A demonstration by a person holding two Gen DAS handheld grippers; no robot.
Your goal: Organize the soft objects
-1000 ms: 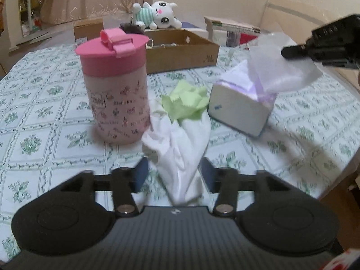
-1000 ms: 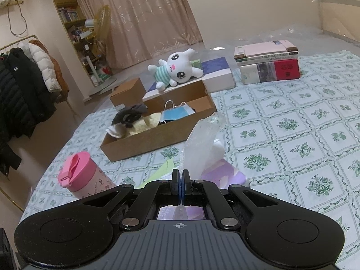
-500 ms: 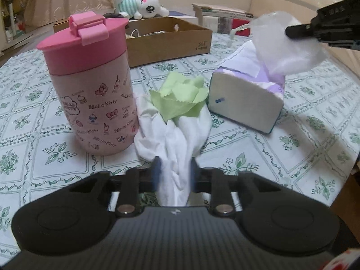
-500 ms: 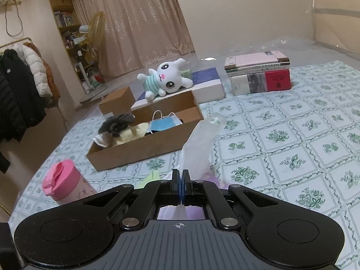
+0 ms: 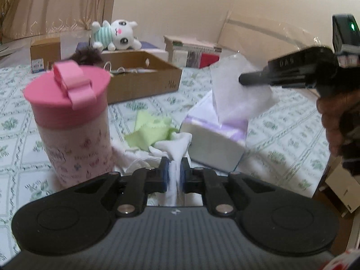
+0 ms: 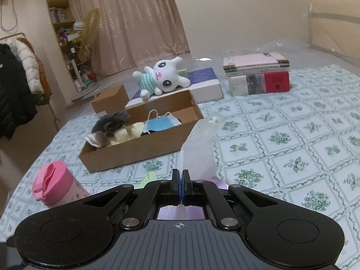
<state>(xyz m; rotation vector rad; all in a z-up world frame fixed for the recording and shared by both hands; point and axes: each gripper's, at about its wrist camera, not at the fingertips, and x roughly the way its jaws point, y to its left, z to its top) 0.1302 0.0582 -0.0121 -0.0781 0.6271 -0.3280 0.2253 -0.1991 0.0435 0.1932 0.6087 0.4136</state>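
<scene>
My left gripper (image 5: 173,173) is closing its jaws tight on a white cloth (image 5: 177,144), and the pads press on a bunched fold of it. A light green cloth (image 5: 150,132) lies on the far end of that cloth. Just to the right sits a purple-and-white tissue pack (image 5: 211,146). A thin tissue sheet (image 5: 234,96) stands up out of it, pinched by my right gripper (image 5: 241,81). In the right wrist view, the right gripper (image 6: 181,184) is shut with the tissue sheet (image 6: 202,148) rising just past its tips.
A tall pink lidded cup (image 5: 69,121) stands close on the left of the cloths. Behind them is an open cardboard box (image 6: 135,150) with masks and soft items, then a white plush toy (image 6: 162,78) and stacked books (image 6: 258,76). A hand (image 5: 337,121) holds the right gripper.
The left jaws went from wide apart around the white cloth to pinching it, and the cloth's near end has lifted. The right gripper has stayed shut on the tissue sheet.
</scene>
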